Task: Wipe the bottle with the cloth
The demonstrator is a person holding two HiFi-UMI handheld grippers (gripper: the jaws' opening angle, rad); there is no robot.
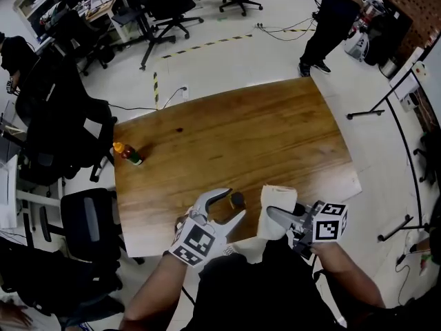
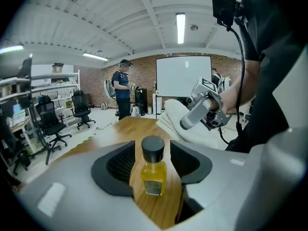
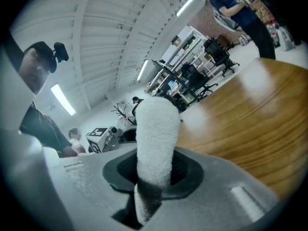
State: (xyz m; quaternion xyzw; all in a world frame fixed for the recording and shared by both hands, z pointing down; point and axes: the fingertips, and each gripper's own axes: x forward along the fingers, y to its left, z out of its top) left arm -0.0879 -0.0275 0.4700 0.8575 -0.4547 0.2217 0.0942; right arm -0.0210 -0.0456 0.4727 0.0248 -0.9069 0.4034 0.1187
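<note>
Both jaws of the left gripper (image 1: 231,205) stand wide, with the bottle (image 2: 154,174) between them, untouched. It is probably smooth, rigid and light: grip mid-body. The right gripper (image 3: 154,177) clamps the soft cloth (image 3: 155,129).

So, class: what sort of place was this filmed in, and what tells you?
Probably a shared lab or workshop office: wheeled office chairs on an open floor, shelving stacked with equipment, and a white screen on a brick wall.
</note>
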